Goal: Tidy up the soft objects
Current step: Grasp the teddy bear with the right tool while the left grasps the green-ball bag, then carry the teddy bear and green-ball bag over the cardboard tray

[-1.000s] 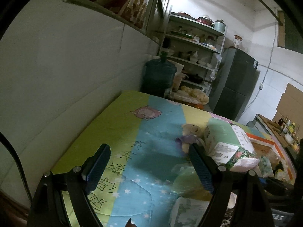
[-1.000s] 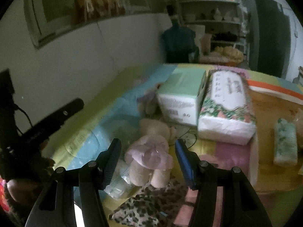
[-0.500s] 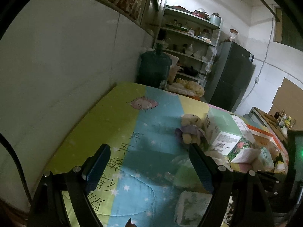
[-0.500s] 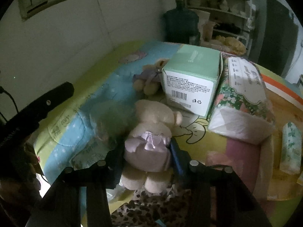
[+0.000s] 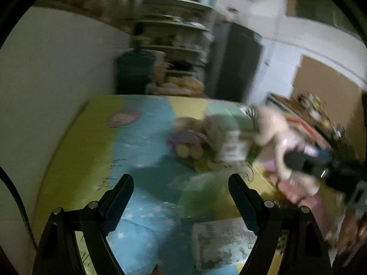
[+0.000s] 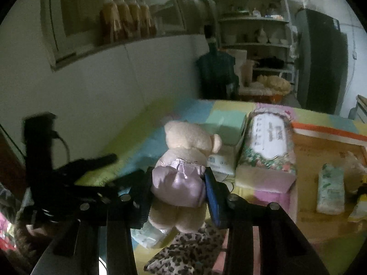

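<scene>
right wrist view shows the right hand-held gripper (image 6: pixel 177 185) closed on a cream teddy bear (image 6: pixel 183 160) at its lilac satin skirt, one finger pressed into each side of the waist; the bear hangs upright with its back to the camera, legs dangling above a leopard-print cloth (image 6: pixel 188 249) at the near edge; just beyond the bear sits a mint-green box (image 6: pixel 226 123), and right of that a floral tissue pack (image 6: pixel 268 151) lies lengthwise; a smaller green-patterned pack (image 6: pixel 331 189) lies further right, well apart; all rest on a colourful quilt (image 6: pixel 142 133) covering the surface; left wrist view is heavily blurred; the left hand-held gripper (image 5: pixel 180 200) is spread wide with nothing between its fingers, poised over the blue and green part of the quilt (image 5: pixel 87 137); a second bear (image 5: pixel 187 141) in a purple skirt lies on the quilt beyond it, beside the box; the held bear (image 5: pixel 275 135) appears at the right, smeared by motion; a printed pack (image 5: pixel 224 240) lies at the near edge.
</scene>
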Demonstrator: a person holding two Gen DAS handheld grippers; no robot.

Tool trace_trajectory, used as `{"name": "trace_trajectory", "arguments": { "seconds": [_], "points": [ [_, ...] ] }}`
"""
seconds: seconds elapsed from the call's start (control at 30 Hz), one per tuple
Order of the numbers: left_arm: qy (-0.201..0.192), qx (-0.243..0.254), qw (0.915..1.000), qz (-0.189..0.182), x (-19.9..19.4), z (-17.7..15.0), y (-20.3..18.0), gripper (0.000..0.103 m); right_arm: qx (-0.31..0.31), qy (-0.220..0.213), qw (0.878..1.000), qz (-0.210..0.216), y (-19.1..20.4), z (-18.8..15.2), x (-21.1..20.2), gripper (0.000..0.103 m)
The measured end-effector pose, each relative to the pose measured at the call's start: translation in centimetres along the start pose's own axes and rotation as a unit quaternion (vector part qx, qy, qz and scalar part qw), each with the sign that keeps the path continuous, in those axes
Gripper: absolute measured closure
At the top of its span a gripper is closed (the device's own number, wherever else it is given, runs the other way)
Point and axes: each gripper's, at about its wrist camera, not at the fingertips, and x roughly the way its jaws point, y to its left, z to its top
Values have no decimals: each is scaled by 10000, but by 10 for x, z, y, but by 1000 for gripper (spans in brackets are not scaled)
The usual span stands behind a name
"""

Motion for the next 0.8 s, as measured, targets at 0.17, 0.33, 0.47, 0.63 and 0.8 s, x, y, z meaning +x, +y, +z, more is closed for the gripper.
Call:
{"name": "trace_trajectory", "arguments": {
  "seconds": [0.17, 0.33, 0.47, 0.63, 0.8],
  "points": [
    [282, 876, 9958, -15, 18, -4, -19, 19, 62, -93, 9999, 3, -6, 4, -10, 61],
    [537, 1123, 9922, 91, 35, -4, -27, 19, 153, -143, 9998, -32, -6, -2, -19, 61],
    [761, 899, 9930, 75, 47, -5, -21, 27, 182, -168, 9997, -42, -9, -3, -21, 61],
    [862, 615, 9944, 44, 52, -6, -14, 52, 235, -174, 9996, -58, -12, -3, -21, 61],
    [750, 346, 9966, -21, 47, -3, -9, 54, 270, -180, 9995, -40, -13, -4, -20, 61]
  ]
}}
